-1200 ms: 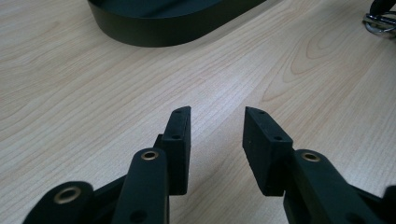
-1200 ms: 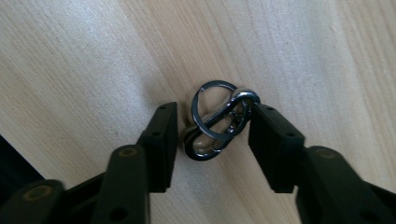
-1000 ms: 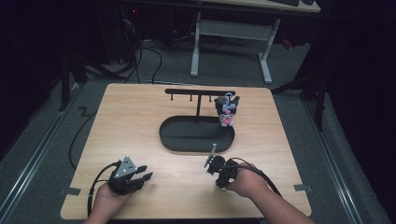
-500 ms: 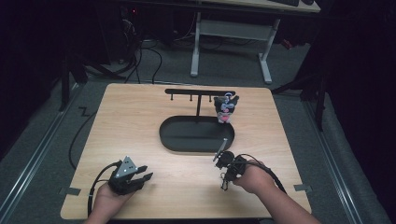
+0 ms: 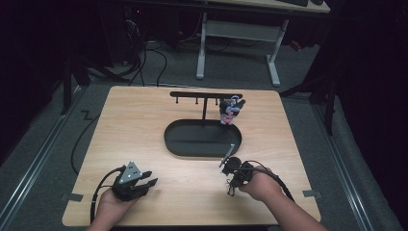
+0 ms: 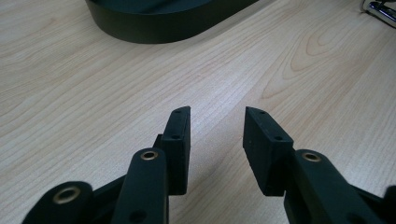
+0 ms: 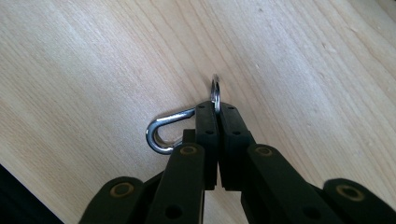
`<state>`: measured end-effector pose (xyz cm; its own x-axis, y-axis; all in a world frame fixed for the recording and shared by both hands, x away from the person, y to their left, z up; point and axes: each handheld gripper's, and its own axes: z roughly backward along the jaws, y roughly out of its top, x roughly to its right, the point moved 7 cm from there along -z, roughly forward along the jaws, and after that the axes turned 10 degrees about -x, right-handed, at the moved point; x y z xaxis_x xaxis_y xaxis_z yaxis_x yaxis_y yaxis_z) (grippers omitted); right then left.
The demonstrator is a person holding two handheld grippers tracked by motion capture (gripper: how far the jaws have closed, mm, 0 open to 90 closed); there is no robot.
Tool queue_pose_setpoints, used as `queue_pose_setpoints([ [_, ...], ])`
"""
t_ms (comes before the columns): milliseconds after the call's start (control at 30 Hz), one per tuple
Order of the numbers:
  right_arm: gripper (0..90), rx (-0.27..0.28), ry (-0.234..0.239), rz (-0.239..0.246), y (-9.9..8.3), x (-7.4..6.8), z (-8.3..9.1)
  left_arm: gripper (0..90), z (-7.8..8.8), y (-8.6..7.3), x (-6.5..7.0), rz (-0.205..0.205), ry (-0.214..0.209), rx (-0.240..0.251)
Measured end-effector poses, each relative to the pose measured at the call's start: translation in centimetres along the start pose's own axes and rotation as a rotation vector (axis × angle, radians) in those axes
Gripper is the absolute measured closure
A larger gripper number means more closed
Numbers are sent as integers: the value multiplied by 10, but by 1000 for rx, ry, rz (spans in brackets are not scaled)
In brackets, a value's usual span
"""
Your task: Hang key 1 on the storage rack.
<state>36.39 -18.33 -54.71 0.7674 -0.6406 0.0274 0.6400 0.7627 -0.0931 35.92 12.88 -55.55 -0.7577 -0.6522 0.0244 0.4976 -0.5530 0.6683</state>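
Observation:
A silver carabiner clip [image 7: 161,135] with a key ring [image 7: 215,88] is pinched between the jaws of my right gripper [image 7: 216,108], just above the wooden table. In the high view the right gripper [image 5: 230,167] sits near the front right of the table, with the silver clip [image 5: 226,155] sticking up toward the black oval stand base [image 5: 202,139]. A T-shaped hanger bar [image 5: 206,95] rises from that base, and a small plush keychain [image 5: 230,111] hangs at its right end. My left gripper [image 5: 139,183] rests at the front left, open and empty [image 6: 217,126].
The black base's rim [image 6: 163,21] lies ahead of the left gripper, with a silver metal piece [image 6: 380,8] at the far right edge of that view. A cable [image 5: 79,139] trails off the table's left side. A white desk frame [image 5: 238,33] stands behind.
My right hand has shifted a little to the right and turned, carrying the clip with it. The left gripper has stayed where it was.

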Motion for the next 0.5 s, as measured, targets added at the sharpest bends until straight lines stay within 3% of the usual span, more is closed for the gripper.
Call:
queue_pose_setpoints([
  [200, 894, 5, 13, 9, 0, -1, 6, 624, 0, 0, 0, -2, -1, -3],
  [500, 894, 33, 37, 10, -3, 2, 43, 624, 0, 0, 1, -4, -1, -2],
])
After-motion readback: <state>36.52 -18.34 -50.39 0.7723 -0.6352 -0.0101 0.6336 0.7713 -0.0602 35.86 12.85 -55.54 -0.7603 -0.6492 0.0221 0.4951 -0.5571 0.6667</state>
